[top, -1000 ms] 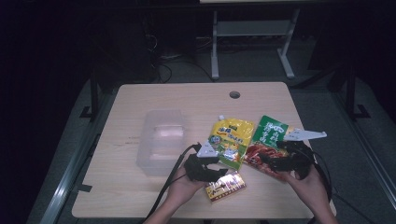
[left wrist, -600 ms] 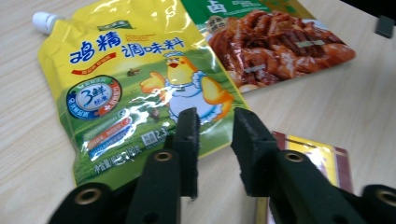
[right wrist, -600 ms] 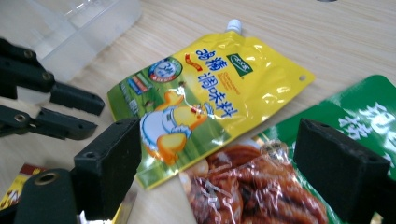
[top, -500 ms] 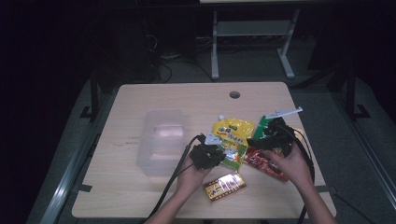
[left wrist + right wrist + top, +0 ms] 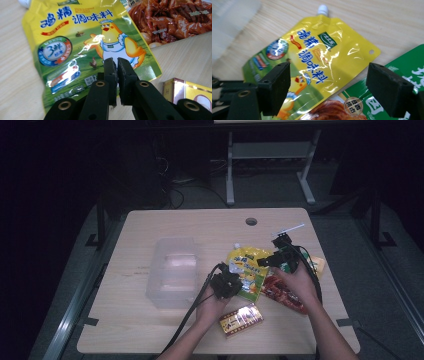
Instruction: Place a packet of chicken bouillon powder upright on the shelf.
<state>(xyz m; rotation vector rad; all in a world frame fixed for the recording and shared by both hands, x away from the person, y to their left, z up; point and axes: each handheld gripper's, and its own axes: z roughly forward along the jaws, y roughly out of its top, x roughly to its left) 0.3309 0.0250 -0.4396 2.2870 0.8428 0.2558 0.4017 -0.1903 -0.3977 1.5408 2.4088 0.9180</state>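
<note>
A yellow spouted seasoning pouch (image 5: 247, 267) with a cartoon chicken lies flat on the wooden table (image 5: 150, 330). My left gripper (image 5: 235, 284) has just closed. In the left gripper view it (image 5: 117, 61) is shut, with its tips over the pouch (image 5: 75, 50) near the lower edge. Whether any film is pinched I cannot tell. My right gripper (image 5: 270, 261) hovers at the pouch's right side. In the right gripper view it (image 5: 328, 75) stands wide open and has just been closing slightly. The pouch's upper right corner (image 5: 317, 57) lies between the pads, untouched.
A red food packet (image 5: 285, 294) and a green packet (image 5: 402, 67) lie right of the pouch. A gold box (image 5: 241, 319) sits near the front edge. A clear plastic container (image 5: 172, 270) stands to the left. The table has a cable hole (image 5: 251, 221) at the back.
The right hand moved left, from over the red packet to the pouch's right side. The left gripper slid up onto the pouch's lower edge and shut its jaws.
</note>
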